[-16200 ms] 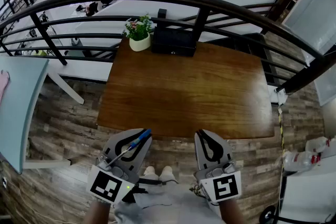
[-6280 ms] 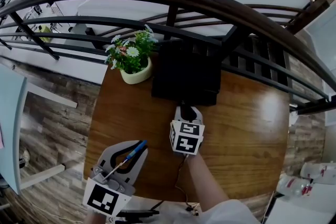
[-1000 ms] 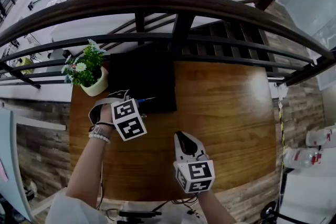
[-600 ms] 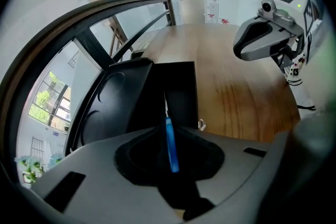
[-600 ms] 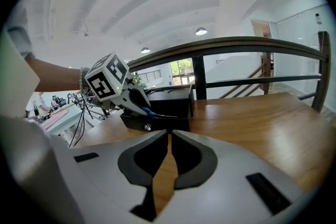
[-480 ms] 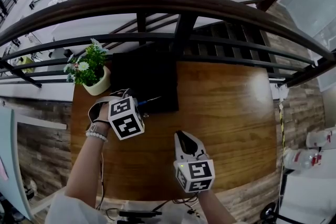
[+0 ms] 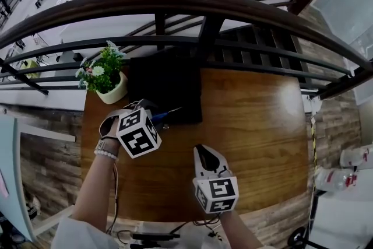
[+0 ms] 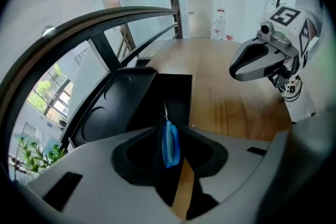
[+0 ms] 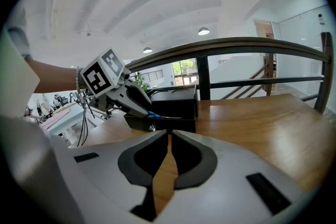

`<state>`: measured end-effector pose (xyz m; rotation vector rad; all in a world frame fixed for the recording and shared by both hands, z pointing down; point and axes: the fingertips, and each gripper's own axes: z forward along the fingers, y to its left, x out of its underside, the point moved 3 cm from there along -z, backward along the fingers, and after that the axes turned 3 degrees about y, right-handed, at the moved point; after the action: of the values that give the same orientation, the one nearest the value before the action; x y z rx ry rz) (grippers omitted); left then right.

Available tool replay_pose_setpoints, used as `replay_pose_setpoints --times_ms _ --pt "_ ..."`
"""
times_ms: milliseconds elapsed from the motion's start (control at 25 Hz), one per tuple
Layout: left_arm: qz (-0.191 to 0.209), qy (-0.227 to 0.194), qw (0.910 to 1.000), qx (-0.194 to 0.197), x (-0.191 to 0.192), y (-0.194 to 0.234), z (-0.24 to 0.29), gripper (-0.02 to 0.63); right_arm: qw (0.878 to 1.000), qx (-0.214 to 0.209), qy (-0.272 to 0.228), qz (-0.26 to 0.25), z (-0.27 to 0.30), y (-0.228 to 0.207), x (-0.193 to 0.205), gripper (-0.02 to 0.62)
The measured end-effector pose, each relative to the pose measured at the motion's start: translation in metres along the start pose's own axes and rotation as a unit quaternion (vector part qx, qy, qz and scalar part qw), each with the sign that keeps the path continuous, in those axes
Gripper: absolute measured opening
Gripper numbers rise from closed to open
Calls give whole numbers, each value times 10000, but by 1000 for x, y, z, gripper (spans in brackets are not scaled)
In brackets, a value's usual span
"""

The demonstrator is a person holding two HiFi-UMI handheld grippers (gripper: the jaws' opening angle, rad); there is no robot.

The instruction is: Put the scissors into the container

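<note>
My left gripper (image 7: 152,114) hovers at the front left of the black container (image 7: 166,87), tilted down over its pulled-out drawer (image 8: 177,96). The blue-handled scissors (image 8: 170,143) sit between its jaws with the blades pointing over the drawer. Those jaws have just been opening and stand open around the handle. In the right gripper view the scissors (image 9: 161,116) stretch from the left gripper (image 9: 147,112) across the drawer front. My right gripper (image 7: 201,152) rests low over the table, nearer me, shut and empty (image 9: 169,140).
A potted plant (image 7: 105,76) stands left of the container at the table's back left corner. A dark curved railing (image 7: 204,6) runs behind the wooden table (image 7: 256,125). The right gripper (image 8: 247,65) shows at the right of the left gripper view.
The left gripper has lifted and tilted a little at the drawer, and its jaws have spread around the scissors' handle. The right gripper has stayed put.
</note>
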<state>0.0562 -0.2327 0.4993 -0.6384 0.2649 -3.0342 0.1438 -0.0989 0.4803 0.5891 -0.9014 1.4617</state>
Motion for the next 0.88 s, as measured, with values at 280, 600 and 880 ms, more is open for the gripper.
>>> replay_pose_setpoints --times_ms 280,600,880 --pt "-127 -109 9999 -10 3 -6 -9 149 10000 -35 4 -27 -2 6 -1 54" --pt "-526 -731 9954 -326 1 -3 -26 48 10000 -42 -16 -78 -4 11 -2 54" --pt "-1092 -1630 9788 -586 -6 -29 -60 18 9997 -30 -168 -163 -27 15 1 54"
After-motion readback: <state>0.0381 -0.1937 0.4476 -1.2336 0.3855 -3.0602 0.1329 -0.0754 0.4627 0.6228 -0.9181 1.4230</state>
